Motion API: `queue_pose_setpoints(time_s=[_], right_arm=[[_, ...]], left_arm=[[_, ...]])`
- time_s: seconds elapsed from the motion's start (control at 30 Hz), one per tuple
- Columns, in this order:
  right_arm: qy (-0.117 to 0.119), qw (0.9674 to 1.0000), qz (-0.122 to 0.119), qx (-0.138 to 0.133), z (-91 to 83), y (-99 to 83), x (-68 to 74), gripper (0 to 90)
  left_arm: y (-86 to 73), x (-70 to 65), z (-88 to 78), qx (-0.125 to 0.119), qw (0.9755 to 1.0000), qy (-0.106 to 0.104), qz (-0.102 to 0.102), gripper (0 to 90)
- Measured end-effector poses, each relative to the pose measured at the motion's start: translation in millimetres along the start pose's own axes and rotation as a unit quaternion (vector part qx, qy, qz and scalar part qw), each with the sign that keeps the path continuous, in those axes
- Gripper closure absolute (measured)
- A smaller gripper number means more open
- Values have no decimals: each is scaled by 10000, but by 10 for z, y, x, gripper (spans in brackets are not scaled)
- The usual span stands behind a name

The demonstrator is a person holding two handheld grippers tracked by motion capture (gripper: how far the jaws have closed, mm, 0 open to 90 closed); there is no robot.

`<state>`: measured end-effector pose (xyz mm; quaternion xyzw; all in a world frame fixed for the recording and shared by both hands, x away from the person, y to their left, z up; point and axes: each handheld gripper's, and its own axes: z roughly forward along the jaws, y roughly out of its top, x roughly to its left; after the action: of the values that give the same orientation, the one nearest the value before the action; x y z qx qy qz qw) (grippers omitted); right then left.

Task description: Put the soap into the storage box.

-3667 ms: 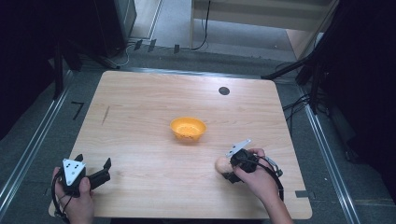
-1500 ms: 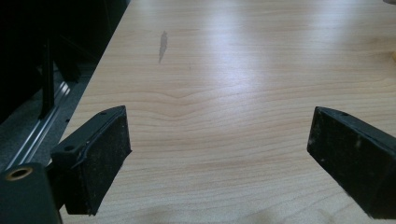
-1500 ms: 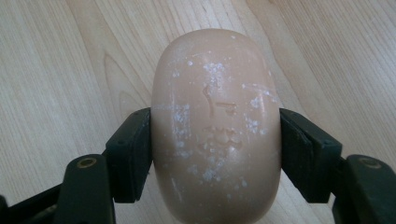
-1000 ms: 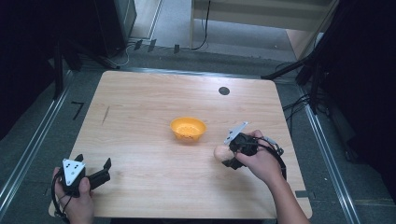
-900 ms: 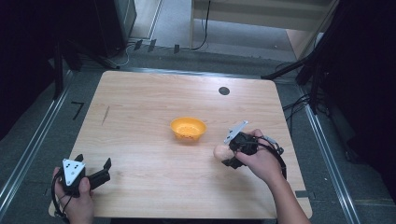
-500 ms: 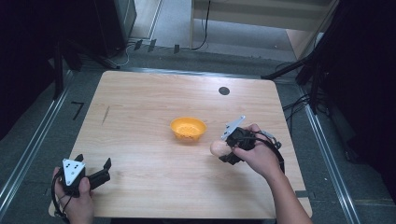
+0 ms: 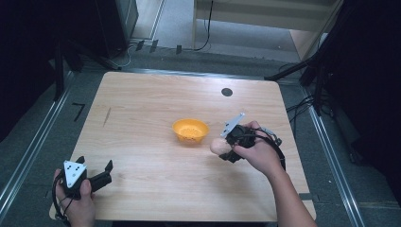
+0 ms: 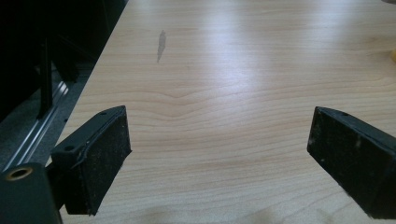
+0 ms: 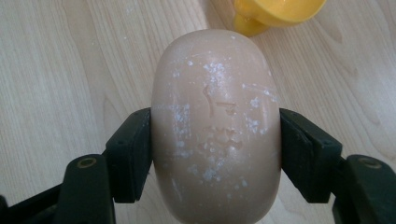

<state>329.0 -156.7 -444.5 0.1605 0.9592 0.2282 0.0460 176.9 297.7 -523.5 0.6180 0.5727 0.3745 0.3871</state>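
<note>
Right tongs (image 9: 215, 140) pinch the egg (image 9: 215, 126) at its middle, above the bench (image 7: 142, 118) just beside the bowl (image 7: 190, 130); left tongs (image 8: 219, 154) spread, idle; smooth shell could slip out, missing the bowl.

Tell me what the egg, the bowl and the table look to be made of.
Egg: beige, matte, scuffed with white specks and scratches; probably plastic or rubber, hard to say which. Bowl: yellow-orange, smooth and evenly coloured with a slight sheen, likely plastic. Table: pale wood grain with a soft glare, so wood or wood-look laminate.
</note>
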Motion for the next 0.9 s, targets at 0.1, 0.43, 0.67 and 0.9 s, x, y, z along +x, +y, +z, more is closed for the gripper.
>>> queue_pose_setpoints(time_s=[0.1,0.43,0.67,0.9], right_arm=[[1,10000,-49,-52,-5,57,-33,335],[43,9998,-218,-9,54,188,-100,335],[29,9995,-309,5,90,273,-168,335],[29,9992,-408,-12,111,398,-189,335]], left_arm=[[1,0,1,6,10000,-17,20,63],[0,1,-2,-5,10000,-13,17,63],[-1,1,-3,-10,10000,-10,14,63],[1,0,0,16,10000,-28,15,63]])
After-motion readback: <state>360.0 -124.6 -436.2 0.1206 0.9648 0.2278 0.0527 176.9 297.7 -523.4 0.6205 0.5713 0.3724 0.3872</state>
